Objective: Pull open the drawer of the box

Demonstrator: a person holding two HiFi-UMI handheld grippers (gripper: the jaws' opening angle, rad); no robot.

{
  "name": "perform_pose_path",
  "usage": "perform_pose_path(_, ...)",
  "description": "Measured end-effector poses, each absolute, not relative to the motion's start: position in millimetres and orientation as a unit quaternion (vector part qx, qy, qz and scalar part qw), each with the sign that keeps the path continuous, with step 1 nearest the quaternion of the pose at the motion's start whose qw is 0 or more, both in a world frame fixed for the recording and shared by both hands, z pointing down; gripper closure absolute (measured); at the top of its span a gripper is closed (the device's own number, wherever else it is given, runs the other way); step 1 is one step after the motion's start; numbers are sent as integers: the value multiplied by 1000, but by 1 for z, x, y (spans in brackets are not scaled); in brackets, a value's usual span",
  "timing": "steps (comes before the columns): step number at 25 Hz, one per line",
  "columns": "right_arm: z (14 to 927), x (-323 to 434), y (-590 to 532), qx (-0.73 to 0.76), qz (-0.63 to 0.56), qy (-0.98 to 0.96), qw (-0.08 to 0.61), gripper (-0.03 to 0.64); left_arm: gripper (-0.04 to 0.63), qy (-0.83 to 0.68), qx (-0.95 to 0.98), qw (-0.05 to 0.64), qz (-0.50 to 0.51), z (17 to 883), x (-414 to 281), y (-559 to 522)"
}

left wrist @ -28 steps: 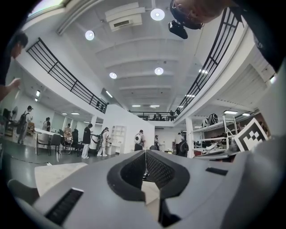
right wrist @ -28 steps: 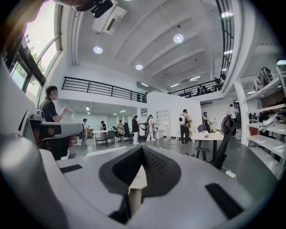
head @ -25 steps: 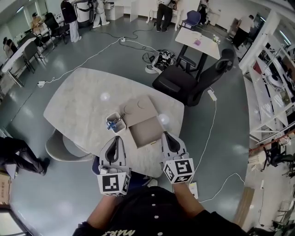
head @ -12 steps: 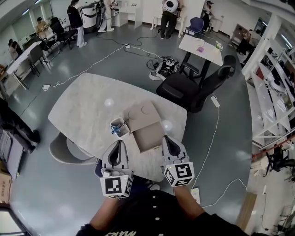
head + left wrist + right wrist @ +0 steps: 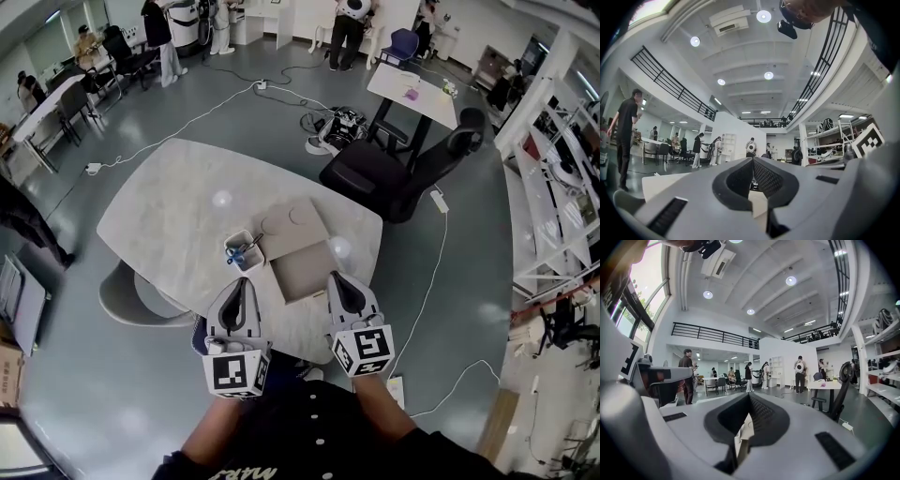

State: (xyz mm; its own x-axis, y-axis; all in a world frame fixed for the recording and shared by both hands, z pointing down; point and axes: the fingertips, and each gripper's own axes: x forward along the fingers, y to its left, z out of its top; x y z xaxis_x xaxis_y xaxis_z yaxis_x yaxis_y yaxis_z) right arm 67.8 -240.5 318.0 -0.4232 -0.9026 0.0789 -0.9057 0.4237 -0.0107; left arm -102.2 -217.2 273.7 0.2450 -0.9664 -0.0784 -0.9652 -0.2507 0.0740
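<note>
Tan, cardboard-looking box (image 5: 292,223) sits mid-bench (image 5: 169,206), and its drawer (image 5: 306,272) looks to me like it's already slid out toward the near edge. Both tools are clenched on nothing: left tool (image 5: 243,283) and right tool (image 5: 335,278) hover at the near edge, either side of the drawer front. If it needs more pull, I'd unclench the right one, grab the front lip, draw straight back, and pin the box with the other so it doesn't skid into the white cup (image 5: 240,251) just left.
</note>
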Motion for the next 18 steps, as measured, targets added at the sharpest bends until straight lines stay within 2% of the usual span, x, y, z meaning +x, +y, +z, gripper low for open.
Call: perform_pose_path(18,322,61,-247,532,29,-845,37,621,580,-612,789,9,-49,276,-106,-224)
